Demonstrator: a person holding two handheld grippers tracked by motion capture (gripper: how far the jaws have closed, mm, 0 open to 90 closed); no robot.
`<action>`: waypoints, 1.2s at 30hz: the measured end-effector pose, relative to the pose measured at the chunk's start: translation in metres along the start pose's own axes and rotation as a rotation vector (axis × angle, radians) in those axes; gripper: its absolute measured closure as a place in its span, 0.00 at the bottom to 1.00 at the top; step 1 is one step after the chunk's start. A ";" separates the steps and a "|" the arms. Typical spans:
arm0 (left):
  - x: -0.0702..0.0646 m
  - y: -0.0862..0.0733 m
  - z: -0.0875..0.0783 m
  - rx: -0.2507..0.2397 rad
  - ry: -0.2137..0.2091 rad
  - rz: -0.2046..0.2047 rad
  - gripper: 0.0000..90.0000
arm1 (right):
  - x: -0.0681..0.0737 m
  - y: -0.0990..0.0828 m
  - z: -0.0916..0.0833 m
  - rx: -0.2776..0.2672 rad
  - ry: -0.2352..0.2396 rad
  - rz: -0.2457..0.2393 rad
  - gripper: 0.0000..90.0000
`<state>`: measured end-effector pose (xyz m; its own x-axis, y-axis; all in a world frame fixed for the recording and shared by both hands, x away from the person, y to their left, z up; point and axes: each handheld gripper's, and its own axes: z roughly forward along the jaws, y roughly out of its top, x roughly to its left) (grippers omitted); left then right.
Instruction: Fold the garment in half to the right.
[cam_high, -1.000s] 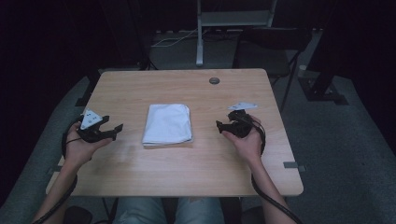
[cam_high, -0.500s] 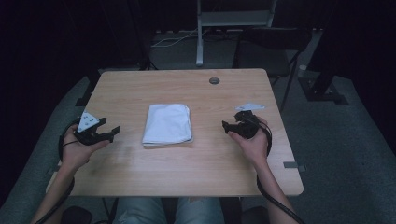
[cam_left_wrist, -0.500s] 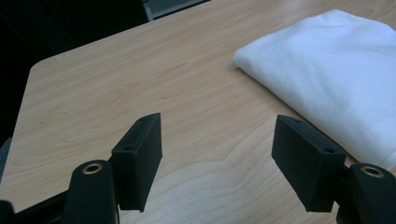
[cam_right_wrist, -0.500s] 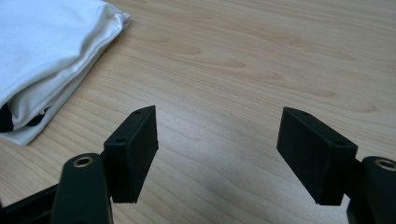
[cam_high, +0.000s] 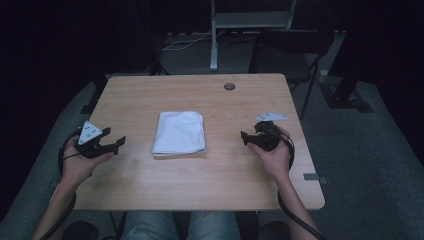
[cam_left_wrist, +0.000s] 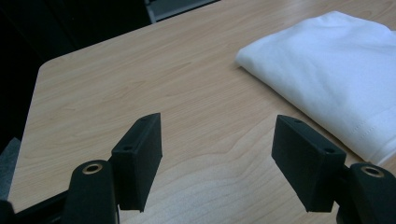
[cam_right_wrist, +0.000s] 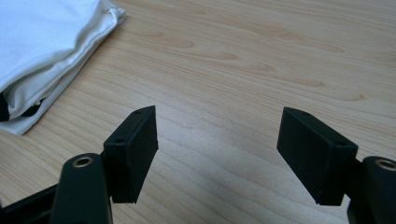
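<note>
Two open grippers flank a folded white cloth.

The left gripper stands with its jaws wide apart and empty; the cloth lies ahead of them and off to their right, not touching. The right gripper is likewise spread wide with nothing between its jaws, the cloth ahead to their left on the table. To grip well, I judge each should come in low, slide one jaw under the nearest edge, and pinch every layer together.
</note>
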<state>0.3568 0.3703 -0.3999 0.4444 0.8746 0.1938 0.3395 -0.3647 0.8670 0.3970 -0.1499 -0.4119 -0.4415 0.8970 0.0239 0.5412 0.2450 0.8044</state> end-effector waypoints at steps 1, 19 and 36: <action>0.000 0.000 -0.001 -0.002 0.000 -0.003 0.37 | 0.000 0.000 -0.001 0.001 -0.001 0.003 0.31; 0.000 -0.009 -0.009 -0.008 0.002 -0.016 0.37 | -0.008 -0.015 -0.010 0.003 -0.020 0.012 0.31; -0.005 -0.018 -0.012 -0.015 -0.007 -0.024 0.37 | -0.015 -0.028 -0.018 -0.005 -0.038 0.037 0.30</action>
<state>0.3386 0.3762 -0.4109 0.4421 0.8808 0.1696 0.3380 -0.3388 0.8781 0.3753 -0.1769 -0.4237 -0.3934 0.9188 0.0315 0.5536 0.2094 0.8060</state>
